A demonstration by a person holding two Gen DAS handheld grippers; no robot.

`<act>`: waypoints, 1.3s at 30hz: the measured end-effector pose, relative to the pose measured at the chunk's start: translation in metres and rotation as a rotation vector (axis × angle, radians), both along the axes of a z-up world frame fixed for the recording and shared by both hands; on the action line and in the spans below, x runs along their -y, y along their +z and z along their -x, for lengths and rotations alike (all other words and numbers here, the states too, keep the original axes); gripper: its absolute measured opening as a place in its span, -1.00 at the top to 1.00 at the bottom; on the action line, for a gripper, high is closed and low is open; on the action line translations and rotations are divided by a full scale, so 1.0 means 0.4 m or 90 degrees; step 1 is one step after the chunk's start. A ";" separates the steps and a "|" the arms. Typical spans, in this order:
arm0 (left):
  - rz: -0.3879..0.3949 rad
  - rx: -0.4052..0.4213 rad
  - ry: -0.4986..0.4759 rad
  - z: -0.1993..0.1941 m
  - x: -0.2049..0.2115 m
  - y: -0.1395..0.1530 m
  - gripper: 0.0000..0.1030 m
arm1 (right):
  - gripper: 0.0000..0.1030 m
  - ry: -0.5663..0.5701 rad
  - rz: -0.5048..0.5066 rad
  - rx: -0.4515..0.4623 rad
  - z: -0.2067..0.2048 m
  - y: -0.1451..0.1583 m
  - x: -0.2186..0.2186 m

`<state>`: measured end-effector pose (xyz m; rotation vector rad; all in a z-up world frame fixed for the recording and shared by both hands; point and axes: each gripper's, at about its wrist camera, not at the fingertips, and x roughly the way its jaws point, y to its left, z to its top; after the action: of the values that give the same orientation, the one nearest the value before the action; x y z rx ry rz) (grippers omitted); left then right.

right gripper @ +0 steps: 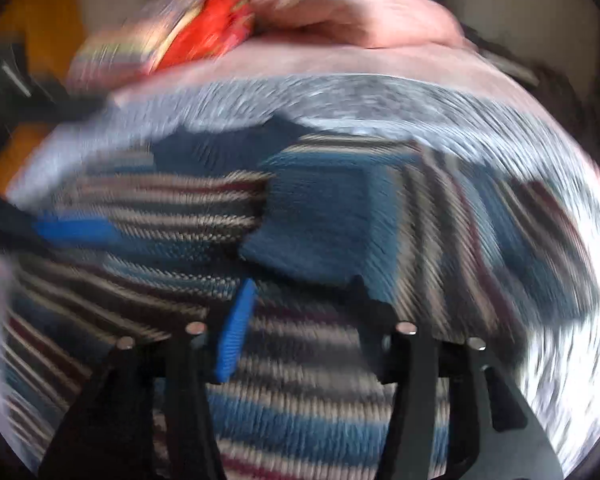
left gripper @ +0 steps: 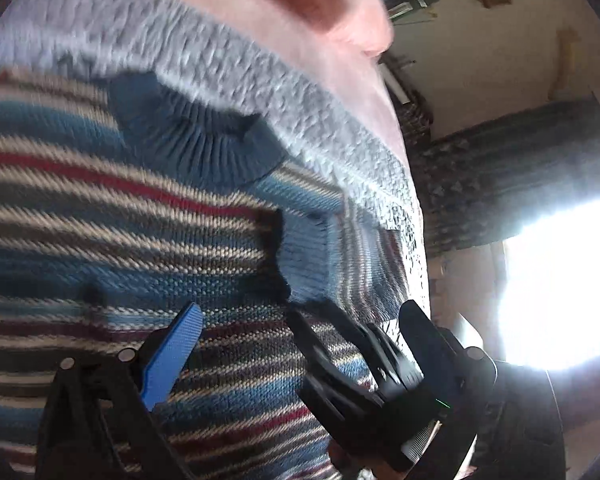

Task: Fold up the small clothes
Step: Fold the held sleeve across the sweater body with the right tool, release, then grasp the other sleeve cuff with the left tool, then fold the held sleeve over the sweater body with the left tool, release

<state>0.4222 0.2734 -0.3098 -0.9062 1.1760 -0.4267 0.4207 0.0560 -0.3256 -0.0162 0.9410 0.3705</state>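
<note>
Jaws of both grippers stand spread and grasp nothing: the left gripper (left gripper: 240,356) and right gripper (right gripper: 300,320) hover low over the striped sweater (left gripper: 100,208), which lies flat on a grey-blue knit blanket (left gripper: 228,60) with its blue collar (left gripper: 196,136) toward the far side. A blue cuff (right gripper: 316,224) lies folded in over the body, just beyond the right gripper. Likely both are repositioning for the next fold. Blanket shows bare beyond the collar, giving room there.

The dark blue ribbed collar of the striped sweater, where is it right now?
Left wrist view, upper centre: the dark blue ribbed collar tops the striped knitted sweater, bordering the grey textured blanket.
</note>
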 end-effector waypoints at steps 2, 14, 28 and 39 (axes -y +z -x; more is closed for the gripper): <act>0.035 -0.021 0.006 -0.020 0.021 -0.042 -0.92 | 0.02 -0.050 -0.086 -0.019 0.056 0.014 0.066; 0.040 -0.084 0.015 -0.120 0.154 -0.121 -0.09 | -0.01 -0.108 -0.284 -0.047 0.222 -0.030 0.127; -0.070 0.040 -0.029 -0.135 0.105 0.162 0.87 | 0.00 -0.069 -0.283 -0.035 0.239 -0.029 0.076; -0.138 0.103 -0.020 -0.098 -0.116 0.359 0.87 | 0.00 -0.060 -0.281 -0.038 0.229 -0.042 0.066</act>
<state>0.4613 0.3198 -0.1663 -0.6537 1.0663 -0.3826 0.3290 0.0295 -0.3424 0.4429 0.8995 0.4866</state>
